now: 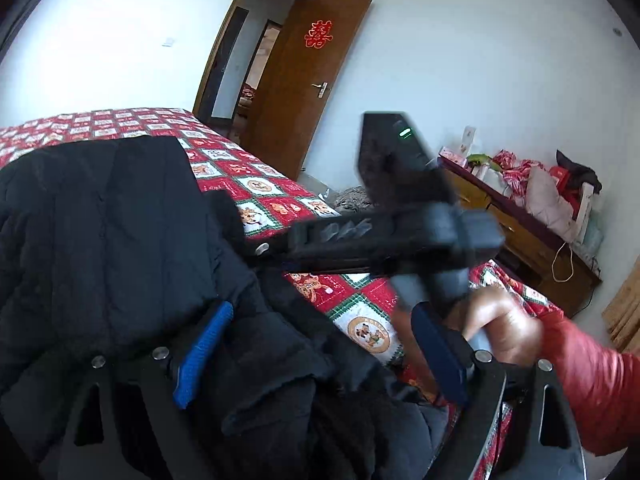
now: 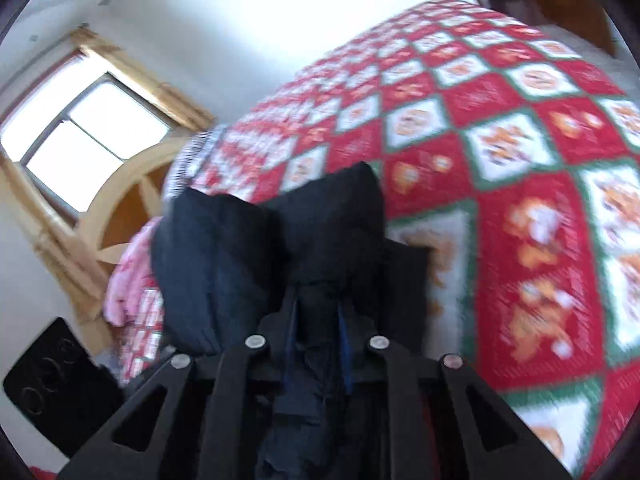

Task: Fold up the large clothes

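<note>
**Black coat on the quilt, one gripper clamped**

Right gripper (image 2: 318, 332) has its blue-padded fingers pinched tight on a bunched fold of the black quilted puffer coat (image 2: 256, 248), which piles up just ahead of it on the red-and-white patchwork bedspread (image 2: 520, 152). Left gripper (image 1: 316, 356) is spread wide, coat fabric lying between and under its blue fingers (image 1: 204, 352). The right one crosses just ahead of it.

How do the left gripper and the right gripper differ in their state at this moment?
The left gripper has its blue fingers wide apart, with the black coat lying between them, not pinched. The right gripper has its fingers close together, clamped on a bunched part of the coat. The left view is fairly sharp; the right view is blurred. Both are over the red patterned bedspread.
</note>
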`<state>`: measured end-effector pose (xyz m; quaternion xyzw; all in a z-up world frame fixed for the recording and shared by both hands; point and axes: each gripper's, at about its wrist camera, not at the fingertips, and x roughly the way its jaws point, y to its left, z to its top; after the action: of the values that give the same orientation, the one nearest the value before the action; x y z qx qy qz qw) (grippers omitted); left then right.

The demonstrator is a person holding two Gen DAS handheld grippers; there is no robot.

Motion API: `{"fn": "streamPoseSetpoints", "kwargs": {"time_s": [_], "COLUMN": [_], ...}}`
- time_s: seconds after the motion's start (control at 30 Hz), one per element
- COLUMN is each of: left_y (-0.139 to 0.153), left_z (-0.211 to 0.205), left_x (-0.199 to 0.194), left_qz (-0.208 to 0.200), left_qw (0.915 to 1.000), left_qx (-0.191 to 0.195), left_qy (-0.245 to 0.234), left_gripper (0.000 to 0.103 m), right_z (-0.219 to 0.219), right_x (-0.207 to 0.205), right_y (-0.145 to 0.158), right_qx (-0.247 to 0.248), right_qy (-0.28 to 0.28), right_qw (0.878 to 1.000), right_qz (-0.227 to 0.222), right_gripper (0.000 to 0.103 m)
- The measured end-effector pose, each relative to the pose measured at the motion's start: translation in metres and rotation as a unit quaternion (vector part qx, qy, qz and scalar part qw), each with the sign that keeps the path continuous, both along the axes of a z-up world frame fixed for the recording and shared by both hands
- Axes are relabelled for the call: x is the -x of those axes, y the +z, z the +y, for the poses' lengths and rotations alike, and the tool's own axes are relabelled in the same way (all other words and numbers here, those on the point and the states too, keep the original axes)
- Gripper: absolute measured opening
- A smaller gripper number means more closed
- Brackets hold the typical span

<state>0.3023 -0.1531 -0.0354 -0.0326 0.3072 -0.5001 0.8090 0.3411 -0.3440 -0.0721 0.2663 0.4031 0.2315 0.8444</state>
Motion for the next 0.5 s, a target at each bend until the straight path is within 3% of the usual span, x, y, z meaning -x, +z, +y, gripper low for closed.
{"fn": "streamPoseSetpoints", "kwargs": {"time_s": [0.03,0.1,0.2,0.27,0.3,0.4,0.47,0.5], "left_y": [-0.004,-0.009,-0.015,-0.017,-0.016,-0.015,-0.015,-0.016], "left_z": [-0.004,-0.014,-0.022,-0.023,-0.025,-0.026,-0.028,-0.03], "left_x": [-0.001,0.004,0.013,0.019,0.018,0.018,0.02,0.02], "left_qz": [0.0,-0.008,-0.022,-0.03,-0.032,-0.036,-0.039,-0.04], "left_qw": [1.0,0.9994,0.9982,0.9975,0.9975,0.9975,0.9969,0.9968], "left_qx": [-0.009,-0.033,-0.051,-0.055,-0.054,-0.054,-0.06,-0.061], "left_qy": [-0.003,-0.008,-0.023,-0.033,-0.032,-0.03,-0.032,-0.033], "left_gripper": [0.09,0.09,0.09,0.09,0.09,0.09,0.09,0.09], "right_z": [0.006,0.004,0.002,-0.005,-0.011,-0.038,-0.041,-0.033], "right_x": [-0.006,-0.006,-0.002,0.005,0.01,0.021,0.021,0.014], "right_y": [-0.017,-0.033,-0.023,-0.006,0.002,0.03,0.04,0.04], "right_qx": [0.016,0.001,0.046,0.102,0.11,0.051,0.008,0.009], "right_qy": [0.002,-0.002,0.003,-0.001,-0.012,-0.044,-0.037,-0.026], "right_qw": [1.0,1.0,0.999,0.995,0.994,0.997,0.998,0.998], "right_qz": [0.015,0.025,0.02,0.013,0.007,-0.039,-0.057,-0.057], "right_gripper": [0.02,0.019,0.021,0.042,0.046,0.047,0.061,0.065]}}
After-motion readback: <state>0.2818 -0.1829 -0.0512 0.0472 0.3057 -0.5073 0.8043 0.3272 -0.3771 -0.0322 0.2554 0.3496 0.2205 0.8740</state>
